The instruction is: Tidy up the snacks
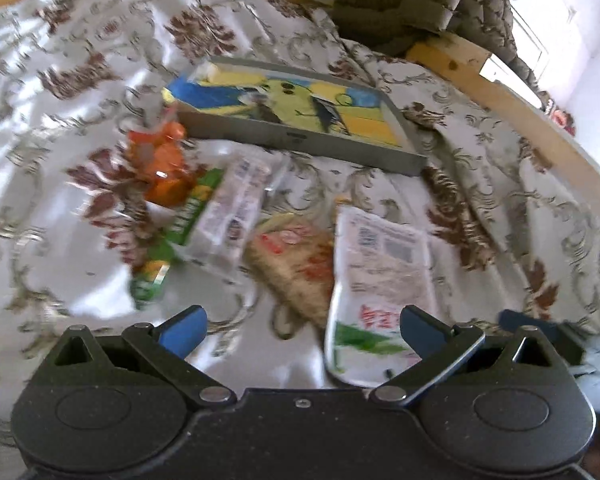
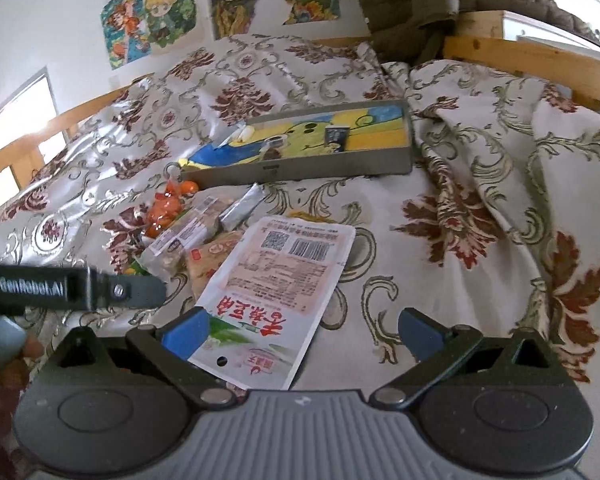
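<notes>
Early step judged: nothing picked yet. Left tongs [image 1: 302,328] spread wide, empty, held above bed. Right tongs [image 2: 303,330] spread wide over white snack packet [image 2: 276,280]. Snack pile [image 1: 236,208] seen just before grey tray [image 1: 300,136]. Next: tongs lowered, closed on packet edge, carried to tray.

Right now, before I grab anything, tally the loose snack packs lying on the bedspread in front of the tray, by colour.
White with print: 2, the large flat pouch and a smaller bar pack.
Orange: 1, a crinkly bag.
Green: 1, a pack partly under the others.
Tan: 1, a pouch.
Silver: 1, a slim stick pack.
Total: 6 loose; blur may hide more.
</notes>
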`<act>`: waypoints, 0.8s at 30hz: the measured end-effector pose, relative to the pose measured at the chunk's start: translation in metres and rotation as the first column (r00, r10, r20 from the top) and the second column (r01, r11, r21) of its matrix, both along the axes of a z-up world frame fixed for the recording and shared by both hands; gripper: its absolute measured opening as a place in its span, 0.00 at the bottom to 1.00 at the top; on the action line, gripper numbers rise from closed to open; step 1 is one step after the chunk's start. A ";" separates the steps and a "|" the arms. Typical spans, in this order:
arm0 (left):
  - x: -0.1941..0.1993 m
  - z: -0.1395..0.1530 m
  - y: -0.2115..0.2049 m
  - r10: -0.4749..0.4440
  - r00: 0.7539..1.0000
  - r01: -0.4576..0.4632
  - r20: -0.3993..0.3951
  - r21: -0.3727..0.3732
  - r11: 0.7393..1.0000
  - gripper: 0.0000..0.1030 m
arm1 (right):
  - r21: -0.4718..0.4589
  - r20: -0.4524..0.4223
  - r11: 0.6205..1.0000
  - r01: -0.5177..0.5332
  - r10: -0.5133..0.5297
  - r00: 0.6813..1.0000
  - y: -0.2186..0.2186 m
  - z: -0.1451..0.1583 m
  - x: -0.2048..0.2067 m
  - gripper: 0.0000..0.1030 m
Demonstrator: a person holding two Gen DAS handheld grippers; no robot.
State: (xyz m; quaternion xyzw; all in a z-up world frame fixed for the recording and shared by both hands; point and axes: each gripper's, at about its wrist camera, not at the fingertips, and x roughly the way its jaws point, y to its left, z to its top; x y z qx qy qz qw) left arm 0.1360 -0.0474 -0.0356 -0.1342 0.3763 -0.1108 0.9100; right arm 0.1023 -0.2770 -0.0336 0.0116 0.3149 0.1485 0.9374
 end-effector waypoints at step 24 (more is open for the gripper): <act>0.050 -0.037 0.004 -0.050 0.985 0.001 -0.168 -0.282 0.959 0.57 | 0.079 -0.098 0.996 -0.043 0.051 0.994 0.002 -0.027 0.027 0.80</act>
